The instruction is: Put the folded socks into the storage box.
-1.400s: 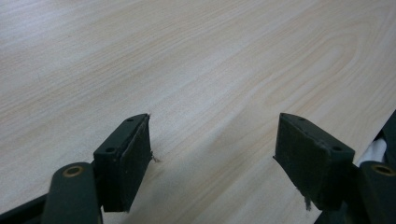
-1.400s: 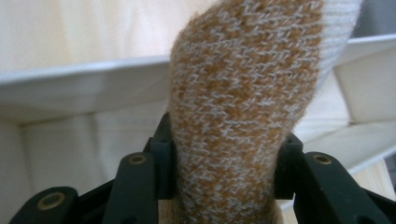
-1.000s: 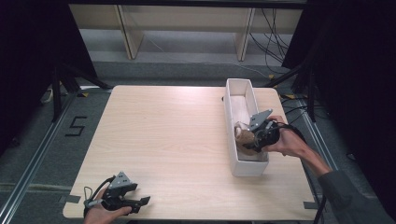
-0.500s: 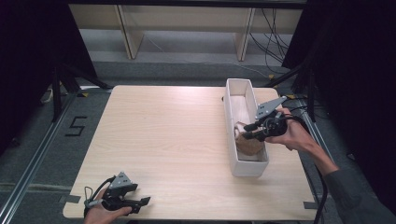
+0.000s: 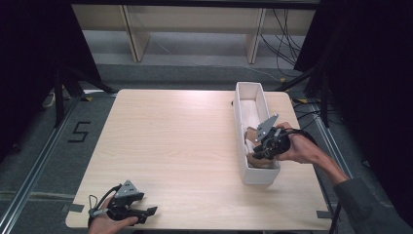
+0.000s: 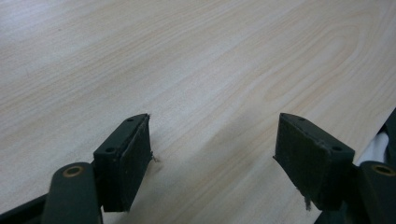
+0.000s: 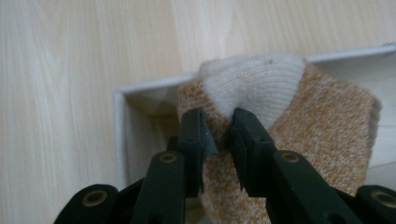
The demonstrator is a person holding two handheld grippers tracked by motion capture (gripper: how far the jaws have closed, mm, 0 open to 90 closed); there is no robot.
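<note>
A tan knitted sock (image 7: 303, 121) with a cream toe lies in the near end of a long white box (image 5: 242, 105) at the table's right side. My right gripper (image 5: 258, 148) reaches into the box from the right. Its jaws have just been closing and now pinch a fold of the sock (image 5: 259, 160) where cream meets tan, close up in the right gripper view (image 7: 219, 135). My left gripper (image 5: 148, 212) rests at the table's front left corner, open, with bare tabletop between its pads (image 6: 215, 158).
The light wooden table (image 5: 180, 141) stretches between the two hands. A second pale piece of fabric (image 5: 251, 134) lies in the box behind the sock. Black curtains, shelving legs and cables stand beyond the far edge.
The right gripper's jaws have closed onto the sock inside the box, and the hand has shifted slightly toward the box's near end. The left gripper has stayed put.
</note>
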